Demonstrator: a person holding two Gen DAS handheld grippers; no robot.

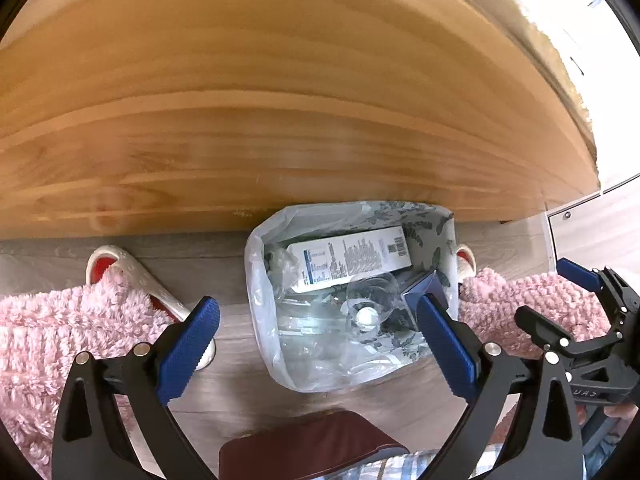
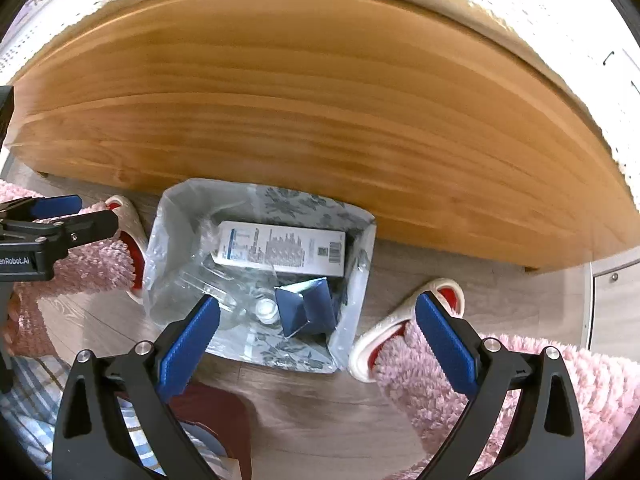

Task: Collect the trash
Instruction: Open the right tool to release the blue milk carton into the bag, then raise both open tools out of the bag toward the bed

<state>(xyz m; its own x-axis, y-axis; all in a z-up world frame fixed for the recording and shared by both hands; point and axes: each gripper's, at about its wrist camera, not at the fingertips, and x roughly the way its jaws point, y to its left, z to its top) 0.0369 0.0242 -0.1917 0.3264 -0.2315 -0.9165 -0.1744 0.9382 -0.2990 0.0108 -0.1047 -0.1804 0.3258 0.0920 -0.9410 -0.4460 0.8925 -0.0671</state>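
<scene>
Plastic-lined bin (image 1: 352, 296) sits on the floor against the wooden table's (image 1: 280, 100) edge, already holding trash.

From my left gripper (image 1: 318, 334), spread and empty, the bin lies straight ahead, a white carton (image 1: 348, 258) lying crosswise inside. From my right gripper (image 2: 318, 334), also spread and empty, the bin (image 2: 260, 276) sits ahead and slightly left, a dark blue box (image 2: 306, 310) beside the carton (image 2: 280, 252). Neither looks clearly nearer.

The left gripper (image 1: 320, 344) hangs with its blue-padded fingers (image 1: 188, 348) spread wide, holding nothing. The right gripper (image 2: 318, 344) hangs beside it, level with it, jaws equally wide and empty. Both point downward, their black frames side by side and apart.
</scene>
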